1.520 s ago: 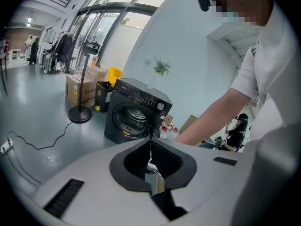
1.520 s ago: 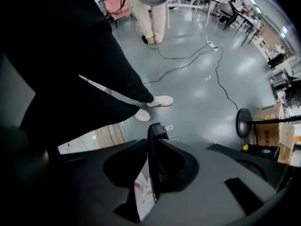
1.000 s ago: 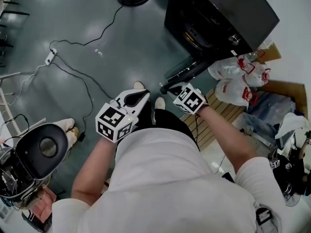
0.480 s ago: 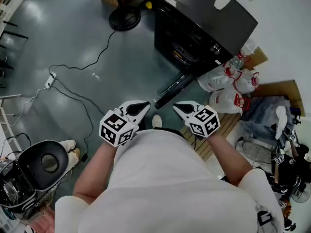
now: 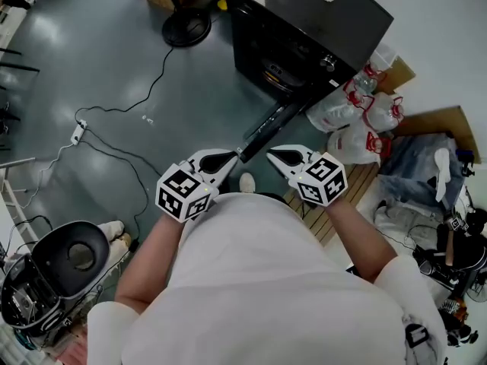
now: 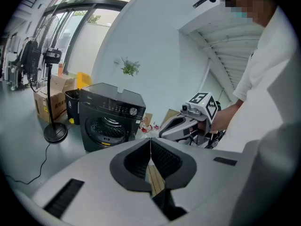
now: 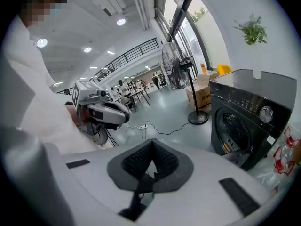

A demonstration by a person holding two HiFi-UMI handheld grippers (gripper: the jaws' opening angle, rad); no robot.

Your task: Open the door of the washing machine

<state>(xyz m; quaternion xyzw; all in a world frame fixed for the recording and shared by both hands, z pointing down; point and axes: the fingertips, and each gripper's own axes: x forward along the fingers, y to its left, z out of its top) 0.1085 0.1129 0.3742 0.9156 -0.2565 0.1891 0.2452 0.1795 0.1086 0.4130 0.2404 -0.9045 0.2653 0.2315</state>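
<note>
The black front-loading washing machine (image 5: 304, 40) stands at the top of the head view. Its door (image 5: 270, 128) hangs swung out toward me, seen edge-on, and the drum (image 6: 107, 126) shows through the opening. Both grippers hover side by side in front of my chest, short of the door's tip. My left gripper (image 5: 232, 158) is shut and holds nothing; its pads (image 6: 150, 147) meet. The right gripper (image 5: 272, 155) is likewise shut and empty, its jaws (image 7: 152, 150) closed together. Each gripper shows in the other's view: the right gripper (image 6: 163, 133) and the left gripper (image 7: 123, 120).
White plastic bags with red print (image 5: 358, 120) lie right of the machine, beside a slatted wooden pallet (image 5: 346, 196) and cardboard. A standing fan (image 5: 185, 25) is at the machine's left. A cable and power strip (image 5: 78, 133) cross the floor. A round black seat (image 5: 65, 257) sits lower left.
The right gripper has lifted away from the end of the open door and drawn back toward me. The left gripper rose a little. The door stays open.
</note>
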